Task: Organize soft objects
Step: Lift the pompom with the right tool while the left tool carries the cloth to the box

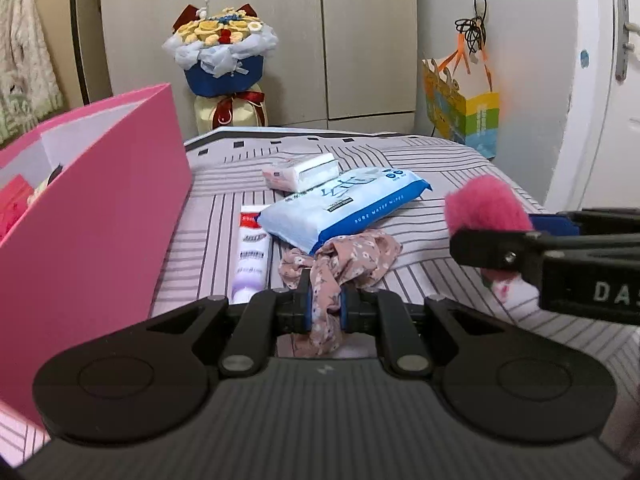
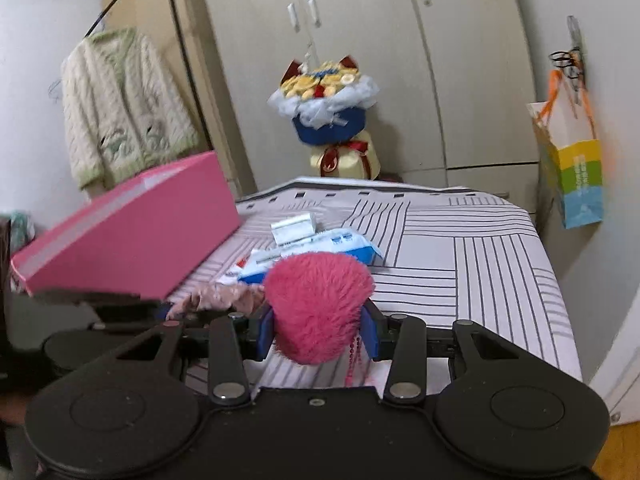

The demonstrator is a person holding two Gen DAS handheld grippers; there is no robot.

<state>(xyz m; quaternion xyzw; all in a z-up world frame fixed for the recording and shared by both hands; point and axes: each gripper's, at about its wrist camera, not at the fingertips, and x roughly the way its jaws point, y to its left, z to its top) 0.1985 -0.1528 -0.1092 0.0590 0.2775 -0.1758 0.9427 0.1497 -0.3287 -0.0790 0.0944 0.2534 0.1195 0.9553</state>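
Over the striped bed (image 1: 440, 168): left tool (image 1: 325, 309) clenched on floral scrunchie (image 1: 340, 264); right tool (image 2: 318, 330) grasping pink pompom (image 2: 318, 300); pink box (image 1: 96, 216) lies leftward, nearer the left tool.

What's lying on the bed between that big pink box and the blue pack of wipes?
A white toothpaste tube lies on the striped sheet between the pink box and the wipes pack; its far end touches the pack. The left wrist view shows it best.
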